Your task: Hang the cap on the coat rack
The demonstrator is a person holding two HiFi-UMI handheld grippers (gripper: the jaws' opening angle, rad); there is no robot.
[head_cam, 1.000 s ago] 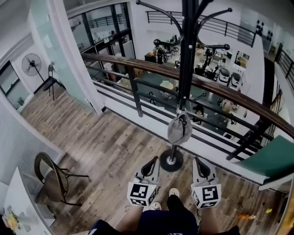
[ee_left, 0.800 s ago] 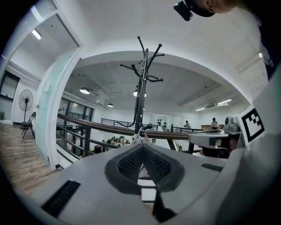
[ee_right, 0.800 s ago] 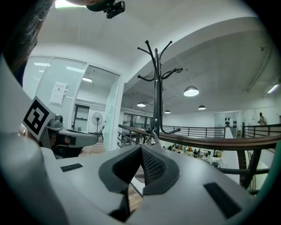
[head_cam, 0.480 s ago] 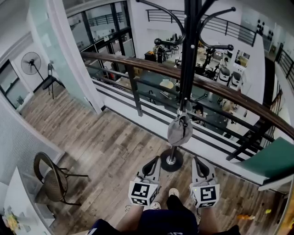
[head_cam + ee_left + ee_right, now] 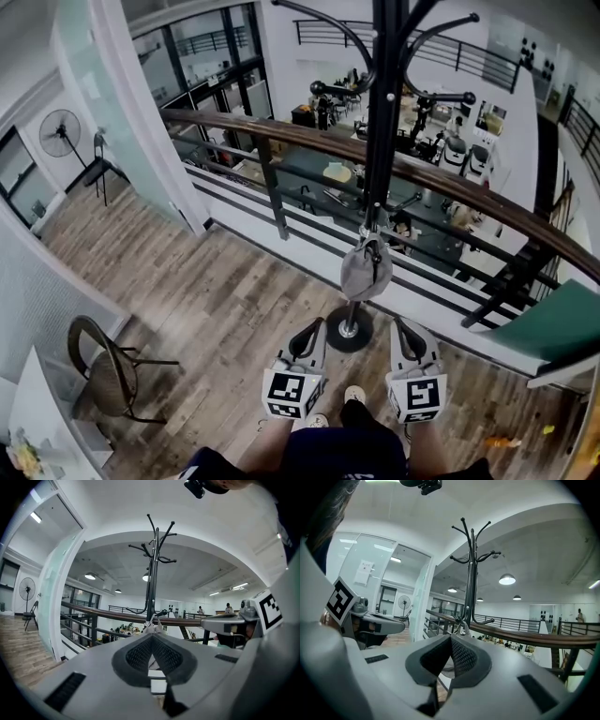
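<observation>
A grey cap (image 5: 366, 268) hangs from a low hook on the black coat rack (image 5: 381, 122), whose round base (image 5: 350, 330) stands on the wooden floor by the railing. The rack also shows in the left gripper view (image 5: 152, 564) and the right gripper view (image 5: 472, 569). My left gripper (image 5: 310, 336) and right gripper (image 5: 409, 337) are held low, side by side, just short of the base and below the cap. Both are shut with nothing between their jaws. The cap's top peeks over the left jaws (image 5: 152, 629).
A wooden handrail on black posts (image 5: 272, 141) runs right behind the rack, with a drop to a lower floor beyond. A black chair (image 5: 108, 366) stands at the left. A green panel (image 5: 553, 328) lies at the right. The person's feet (image 5: 354, 394) are between the grippers.
The view has shifted very slightly; both grippers stay shut and nearly still, and the cap hangs unmoved on the rack.
</observation>
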